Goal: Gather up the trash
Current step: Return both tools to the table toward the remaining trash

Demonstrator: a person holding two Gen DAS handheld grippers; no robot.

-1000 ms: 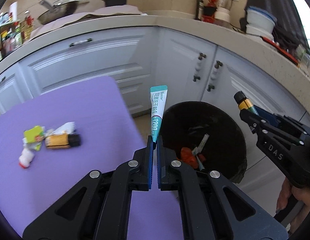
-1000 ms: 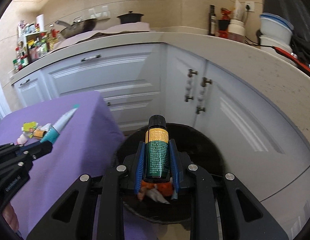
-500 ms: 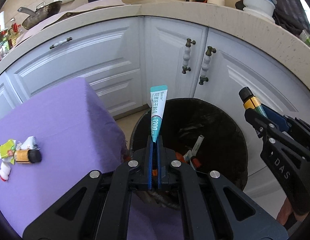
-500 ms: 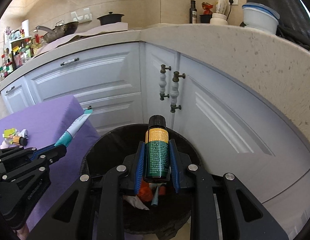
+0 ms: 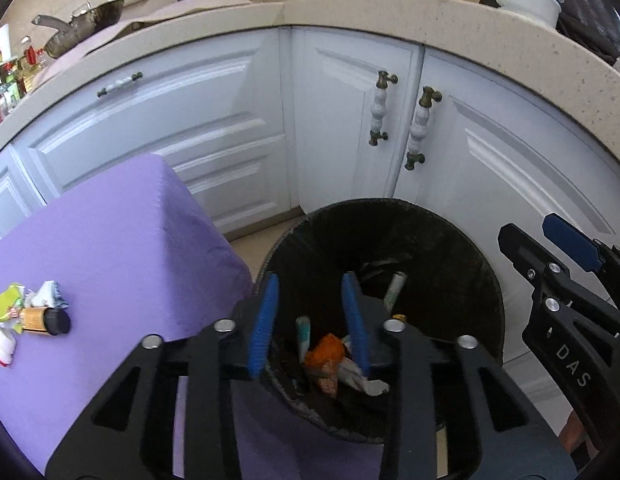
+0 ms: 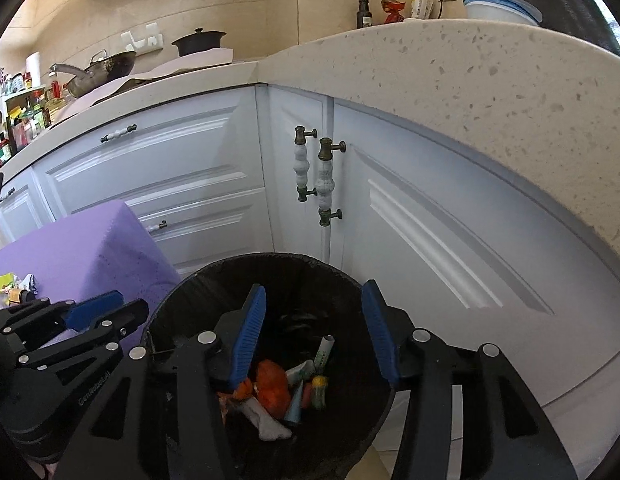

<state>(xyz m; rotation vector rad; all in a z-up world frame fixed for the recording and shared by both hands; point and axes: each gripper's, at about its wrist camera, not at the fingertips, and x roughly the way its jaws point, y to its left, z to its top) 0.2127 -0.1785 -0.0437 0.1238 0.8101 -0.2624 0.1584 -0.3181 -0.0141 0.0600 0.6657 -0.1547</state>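
On the far left of the left wrist view we see the remaining trash [image 5: 27, 316] lying on the purple bench [image 5: 121, 248]: a green wrapper, crumpled white scraps and a small brown bottle [image 5: 43, 320] with a black cap. The bottle lies on its side, its long axis running roughly left to right across the view, cap toward the bin. We judge the next move turns on this: the pile lies well to the left of both hand-held grippers, away from the bin, and the left one is the nearer.

Moving right, our left hand-held gripper [image 5: 310, 320] hangs over the near rim of the black bin [image 5: 462, 248], its blue pads spread wide with nothing between them. Below it in the bin lie a teal tube, an orange scrap and white paper.

Further right, our right hand-held gripper [image 6: 314, 334] also hangs over the bin, jaws wide and empty; its view shows a small bottle among the orange and white litter at the bottom.

To reach the pile we would swing the left hand-held gripper back leftward over the bench and turn the fingers to close across the bottle's short width.
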